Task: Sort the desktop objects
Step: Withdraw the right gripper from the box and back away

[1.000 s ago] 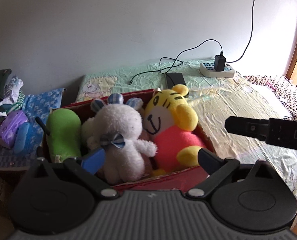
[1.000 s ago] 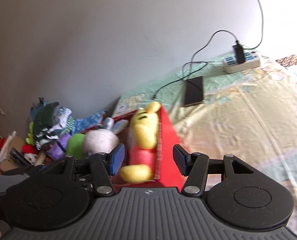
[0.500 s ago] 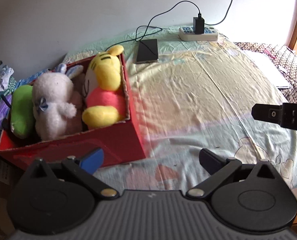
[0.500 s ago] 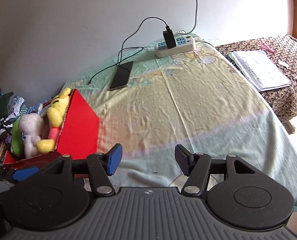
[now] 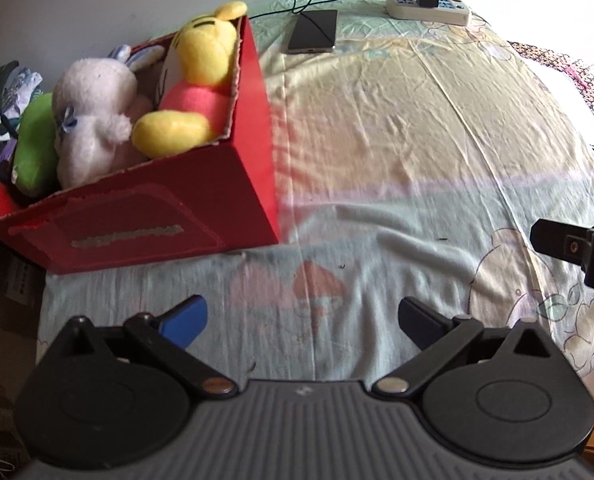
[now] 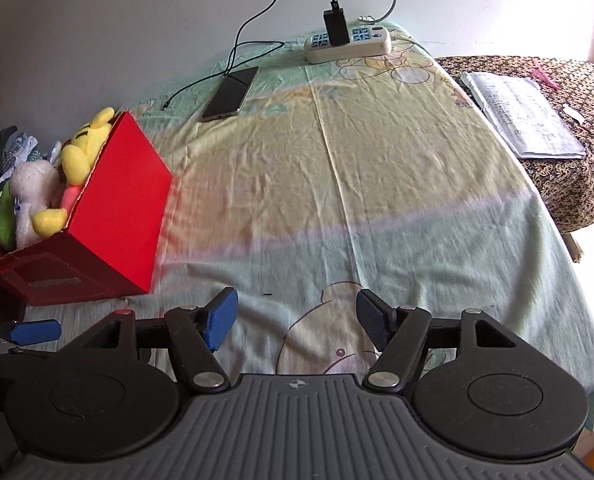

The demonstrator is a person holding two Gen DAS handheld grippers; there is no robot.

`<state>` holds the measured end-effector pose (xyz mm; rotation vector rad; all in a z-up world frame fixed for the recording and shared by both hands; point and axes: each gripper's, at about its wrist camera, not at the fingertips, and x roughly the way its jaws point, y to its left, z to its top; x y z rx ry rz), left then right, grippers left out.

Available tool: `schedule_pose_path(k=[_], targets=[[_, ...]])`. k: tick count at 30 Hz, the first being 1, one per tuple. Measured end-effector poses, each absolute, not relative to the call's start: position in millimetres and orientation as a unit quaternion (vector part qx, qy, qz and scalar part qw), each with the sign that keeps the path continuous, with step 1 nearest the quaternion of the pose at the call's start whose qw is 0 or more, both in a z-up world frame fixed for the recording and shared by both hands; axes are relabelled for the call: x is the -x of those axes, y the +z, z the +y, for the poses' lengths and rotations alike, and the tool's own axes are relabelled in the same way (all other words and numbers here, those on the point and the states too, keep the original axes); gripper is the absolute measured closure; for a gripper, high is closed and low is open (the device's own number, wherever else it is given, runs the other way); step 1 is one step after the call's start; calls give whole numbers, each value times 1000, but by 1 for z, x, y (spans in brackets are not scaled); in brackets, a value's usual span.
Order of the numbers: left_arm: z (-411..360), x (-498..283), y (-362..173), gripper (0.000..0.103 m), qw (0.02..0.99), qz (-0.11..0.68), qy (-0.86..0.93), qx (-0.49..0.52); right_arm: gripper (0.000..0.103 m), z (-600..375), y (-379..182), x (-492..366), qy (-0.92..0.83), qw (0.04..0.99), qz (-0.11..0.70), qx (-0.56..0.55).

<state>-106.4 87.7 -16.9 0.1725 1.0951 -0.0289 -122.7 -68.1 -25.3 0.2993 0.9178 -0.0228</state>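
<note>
Left gripper [image 5: 301, 316]: fingers spread apart, empty, over the sheet in front of the red box [image 5: 157, 224].
Right gripper [image 6: 297, 320]: fingers apart, empty, to the box's right.
Box contents: yellow tiger plush [image 5: 193, 80], white rabbit plush [image 5: 93, 108], green plush [image 5: 35, 148].
Right view only: papers [image 6: 525, 116] on patterned cloth, far right of box.
Beyond box: phone [image 6: 231, 94], power strip [image 6: 349, 42].
Writing: box label torn, unreadable.

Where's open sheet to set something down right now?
The wide bare middle of the bed sheet, between the red box and the papers. Crowded: the box full of plush toys; phone and power strip line the wall.
</note>
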Motion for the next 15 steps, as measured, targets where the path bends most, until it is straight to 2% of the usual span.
schedule_pose_path(k=[15], targets=[[144, 96, -21, 2, 843, 534, 33, -61, 34, -3, -38, 101, 38, 872, 476, -112]])
